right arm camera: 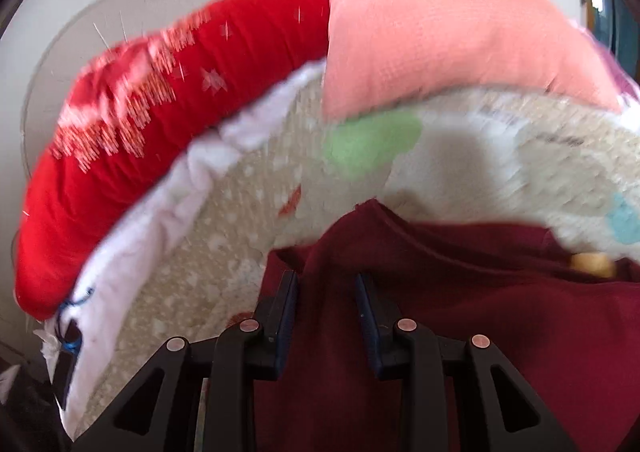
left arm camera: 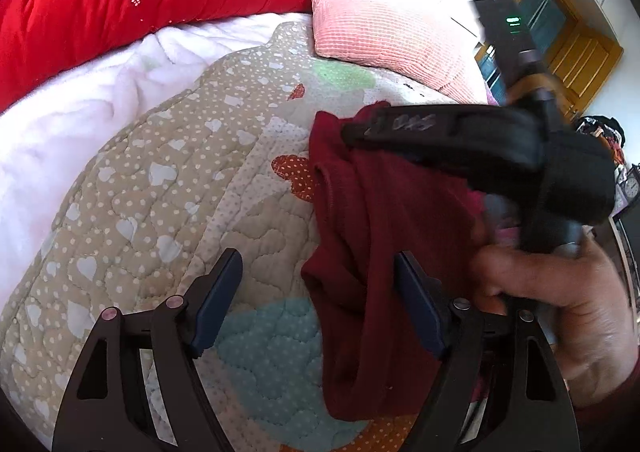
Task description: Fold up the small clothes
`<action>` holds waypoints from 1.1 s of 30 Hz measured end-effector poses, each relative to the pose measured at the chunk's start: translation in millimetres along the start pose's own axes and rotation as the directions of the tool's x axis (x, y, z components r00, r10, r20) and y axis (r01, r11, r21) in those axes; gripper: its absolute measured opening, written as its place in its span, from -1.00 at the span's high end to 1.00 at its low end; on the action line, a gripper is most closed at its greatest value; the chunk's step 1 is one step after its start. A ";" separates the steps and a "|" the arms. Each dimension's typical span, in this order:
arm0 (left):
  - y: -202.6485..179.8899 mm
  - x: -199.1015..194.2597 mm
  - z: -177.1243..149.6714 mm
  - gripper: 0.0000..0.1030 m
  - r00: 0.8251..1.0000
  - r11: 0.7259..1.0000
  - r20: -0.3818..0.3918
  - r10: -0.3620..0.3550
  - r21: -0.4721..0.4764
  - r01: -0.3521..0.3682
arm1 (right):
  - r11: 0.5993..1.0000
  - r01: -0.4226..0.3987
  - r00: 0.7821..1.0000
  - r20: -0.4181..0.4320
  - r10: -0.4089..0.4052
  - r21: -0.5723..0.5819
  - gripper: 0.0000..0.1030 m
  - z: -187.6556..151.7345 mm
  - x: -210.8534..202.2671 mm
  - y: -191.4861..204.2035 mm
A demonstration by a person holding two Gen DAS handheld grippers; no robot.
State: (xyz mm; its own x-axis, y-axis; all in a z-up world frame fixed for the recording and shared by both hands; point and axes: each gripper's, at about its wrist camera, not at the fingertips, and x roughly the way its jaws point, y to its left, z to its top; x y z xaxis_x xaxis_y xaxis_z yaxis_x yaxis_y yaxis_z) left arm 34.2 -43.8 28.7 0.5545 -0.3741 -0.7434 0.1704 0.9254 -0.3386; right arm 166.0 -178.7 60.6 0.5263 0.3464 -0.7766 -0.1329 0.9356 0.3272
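right gripper (right arm camera: 326,304) pinches soft knit maroon garment (left arm camera: 372,236) (bunched, draped); left gripper (left arm camera: 318,300) spread wide, holding nothing, over the quilted heart-print bedspread (left arm camera: 160,188).

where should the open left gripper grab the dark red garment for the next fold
Probably the hanging left edge of the dark red garment, approached from the quilt side. The right gripper holds it bunched and lifted, so that edge hangs free. The left gripper is open, and the edge already lies between its fingers.
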 end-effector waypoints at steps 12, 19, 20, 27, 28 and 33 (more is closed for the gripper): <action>2.1 1.4 1.7 -0.59 1.000 1.000 -0.015 -0.017 -0.006 0.017 | 0.993 -0.053 0.996 0.072 0.045 0.104 0.12 -70.8 -104.9 -49.2; -1.3 0.7 4.1 -0.59 0.997 0.999 -0.052 -0.050 0.005 0.051 | 0.960 0.132 0.972 0.158 -0.174 0.248 -0.03 -153.0 -216.2 -143.1; -3.6 0.4 4.1 -0.59 0.996 0.998 -0.060 -0.061 0.011 0.062 | 0.950 0.134 0.972 0.148 -0.181 0.282 -0.05 -161.6 -224.7 -157.7; -13.2 3.5 2.5 -0.59 0.991 0.995 -0.105 -0.077 0.060 0.084 | 0.911 0.106 0.963 0.188 -0.194 0.399 -0.10 -191.0 -269.9 -210.4; -13.8 1.4 1.7 -0.59 0.990 0.994 -0.110 -0.089 0.058 0.096 | 0.909 0.094 0.964 0.190 -0.184 0.406 -0.12 -192.5 -272.6 -212.9; -13.2 -4.2 1.9 -0.59 0.982 0.990 -0.140 -0.130 0.028 0.135 | 0.917 0.048 0.969 0.204 -0.139 0.395 -0.20 -197.6 -274.6 -213.7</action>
State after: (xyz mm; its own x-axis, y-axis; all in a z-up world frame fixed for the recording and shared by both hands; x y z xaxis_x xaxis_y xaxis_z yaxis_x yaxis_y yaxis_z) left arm 31.2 -54.4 37.4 0.4084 -0.4958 -0.7664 0.2667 0.8678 -0.4193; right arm -116.1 -460.1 97.5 0.6996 0.1917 -0.6884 0.2354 0.8478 0.4753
